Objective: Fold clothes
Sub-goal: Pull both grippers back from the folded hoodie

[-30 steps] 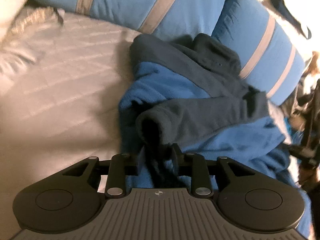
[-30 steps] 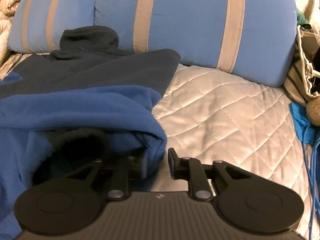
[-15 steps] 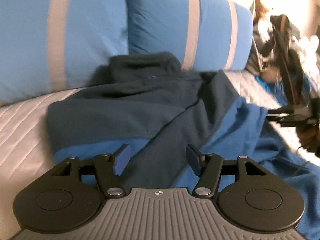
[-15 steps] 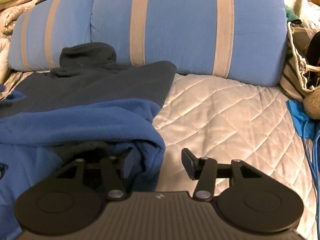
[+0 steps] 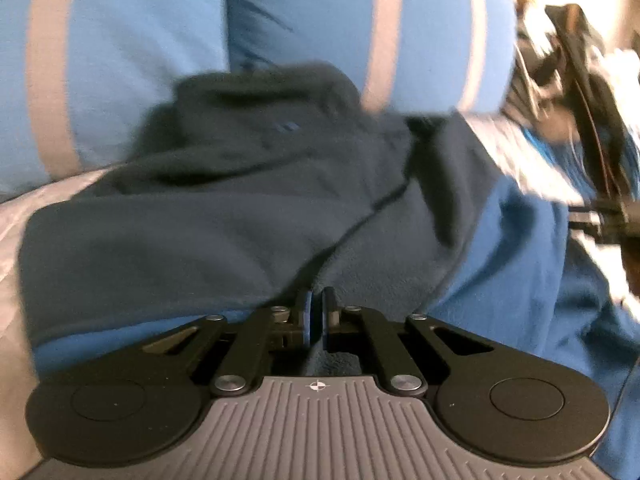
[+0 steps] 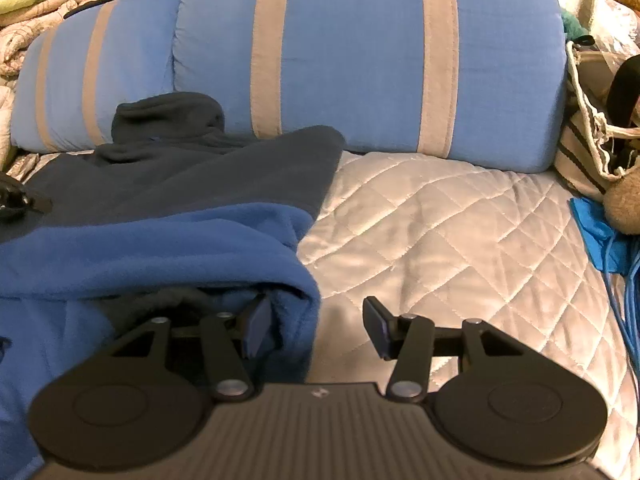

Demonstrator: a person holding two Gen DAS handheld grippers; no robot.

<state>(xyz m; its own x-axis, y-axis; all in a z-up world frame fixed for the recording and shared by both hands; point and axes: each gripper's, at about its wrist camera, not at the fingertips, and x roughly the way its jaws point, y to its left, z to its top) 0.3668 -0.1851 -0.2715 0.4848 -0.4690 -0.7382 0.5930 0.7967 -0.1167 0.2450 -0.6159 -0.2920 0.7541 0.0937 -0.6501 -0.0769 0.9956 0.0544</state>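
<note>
A: Fleece lies on the quilt, collar up against the pillows. Left gripper jaws nearly touching over the dark panel; can't tell if any cloth is pinched.

B: Right gripper?

A: Wide open, holding nothing, blue fold edge between the jaws.

B: Risk?

A: If left has no cloth, the fold slips. Right may grab quilt too.

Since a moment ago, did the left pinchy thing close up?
Yes. The left gripper has shut over the fleece jacket, and the striped pillows look nearer.
</note>
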